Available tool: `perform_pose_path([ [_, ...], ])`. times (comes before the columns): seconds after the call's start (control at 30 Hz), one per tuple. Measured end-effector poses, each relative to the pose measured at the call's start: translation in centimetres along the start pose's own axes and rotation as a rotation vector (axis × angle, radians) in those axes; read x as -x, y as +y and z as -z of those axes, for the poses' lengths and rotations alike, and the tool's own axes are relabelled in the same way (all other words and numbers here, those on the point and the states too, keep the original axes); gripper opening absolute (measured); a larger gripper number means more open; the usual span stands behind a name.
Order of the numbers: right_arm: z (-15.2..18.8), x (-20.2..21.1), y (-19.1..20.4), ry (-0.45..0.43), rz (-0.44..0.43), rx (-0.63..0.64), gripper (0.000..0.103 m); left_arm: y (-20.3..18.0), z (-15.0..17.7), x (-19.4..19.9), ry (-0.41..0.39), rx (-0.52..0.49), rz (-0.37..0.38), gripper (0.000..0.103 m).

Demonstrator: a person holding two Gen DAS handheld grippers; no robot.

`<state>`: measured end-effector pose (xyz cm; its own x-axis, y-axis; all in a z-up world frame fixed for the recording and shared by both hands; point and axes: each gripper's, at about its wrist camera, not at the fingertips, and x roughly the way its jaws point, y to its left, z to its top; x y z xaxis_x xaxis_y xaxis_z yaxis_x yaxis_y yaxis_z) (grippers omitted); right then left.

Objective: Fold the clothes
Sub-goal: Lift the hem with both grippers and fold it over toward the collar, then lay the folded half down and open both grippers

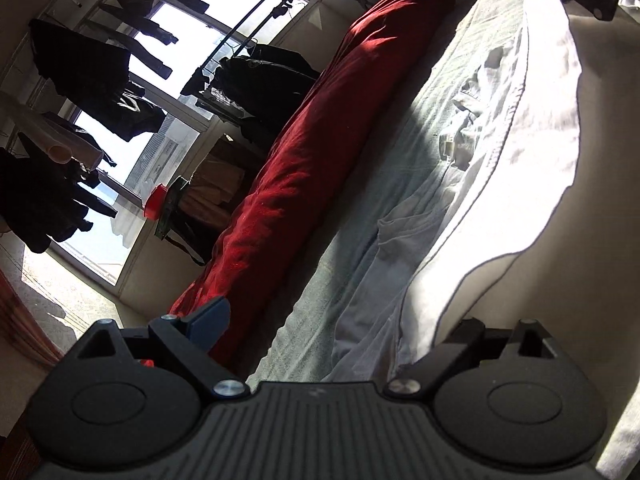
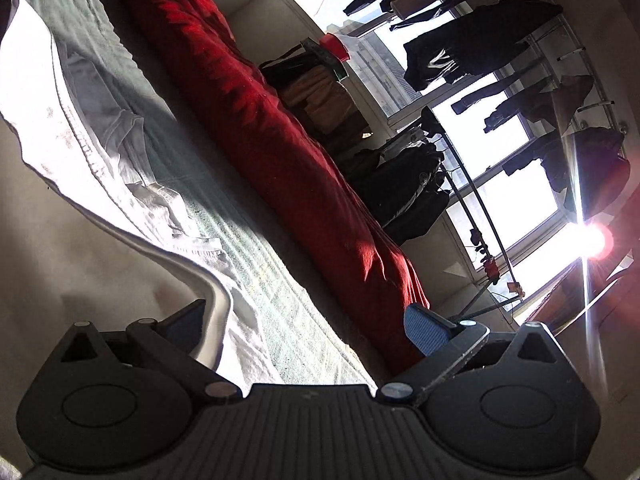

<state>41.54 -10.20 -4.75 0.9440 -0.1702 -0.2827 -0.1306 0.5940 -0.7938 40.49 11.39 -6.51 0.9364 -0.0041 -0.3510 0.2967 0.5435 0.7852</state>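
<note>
Left wrist: left gripper (image 1: 332,332) fingers spread, white garment (image 1: 532,152) draped; right wrist: right gripper (image 2: 312,328) released, sun glare only here

White garment (image 1: 532,128), red duvet (image 1: 320,152), pale green sheet (image 2: 248,256), blue-padded black tongs (image 2: 308,324)

Hard daylight through the window (image 1: 200,12) backlights both views: hanging clothes (image 1: 84,68) read as near-black silhouettes, panes blown out, and the white garment (image 1: 540,120) is overexposed where sun strikes it, detail lost. In the right wrist view the sun itself flares at the window's lower edge (image 2: 592,240), throwing star streaks and a red haze; the red duvet (image 2: 256,120) carries patchy shadow. Strong fisheye bending at the edges, dark corners, near cloth soft and out of focus.
</note>
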Motion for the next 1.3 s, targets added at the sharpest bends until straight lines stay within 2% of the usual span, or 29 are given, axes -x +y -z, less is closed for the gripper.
perform_pose_path([
  [0.13, 0.5, -1.4, 0.9, 0.043, -0.060, -0.003, 0.103, -0.2, 0.1, -1.5, 0.030, 0.001, 0.064, 0.094],
  [0.27, 0.7, -2.7, 0.8, 0.089, -0.139, -0.057, 0.103, -0.5, 0.2, -1.0, 0.021, 0.001, 0.113, 0.094],
  [0.5, 2.3, -1.8, -0.8, 0.161, -0.289, -0.240, 0.103, 0.7, 1.1, 3.4, -0.039, 0.043, 0.212, 0.094],
  [0.6, 2.5, -1.2, -2.0, 0.183, -0.357, -0.296, 0.103, 1.2, 1.5, 3.3, -0.014, 0.056, 0.192, 0.094],
  [0.7, 2.6, -0.6, -3.0, 0.198, -0.388, -0.331, 0.103, 2.1, 1.8, 2.3, 0.024, 0.099, 0.175, 0.094],
  [0.83, 2.2, -1.0, -3.8, 0.204, -0.373, -0.307, 0.103, 3.9, 1.8, 0.7, 0.052, 0.190, 0.170, 0.095],
  [0.93, 1.4, -2.3, -4.3, 0.209, -0.352, -0.293, 0.103, 5.0, 1.6, -0.7, 0.068, 0.236, 0.142, 0.095],
  [1.03, 0.8, -4.2, -4.9, 0.229, -0.350, -0.300, 0.103, 6.6, 0.8, -2.8, 0.101, 0.329, 0.110, 0.095],
  [1.17, 0.4, -7.1, -6.7, 0.262, -0.382, -0.392, 0.103, 7.6, 0.0, -4.6, 0.133, 0.392, 0.071, 0.095],
  [1.3, 0.4, -8.1, -8.4, 0.256, -0.409, -0.468, 0.103, 8.1, 0.0, -4.7, 0.137, 0.414, 0.050, 0.095],
])
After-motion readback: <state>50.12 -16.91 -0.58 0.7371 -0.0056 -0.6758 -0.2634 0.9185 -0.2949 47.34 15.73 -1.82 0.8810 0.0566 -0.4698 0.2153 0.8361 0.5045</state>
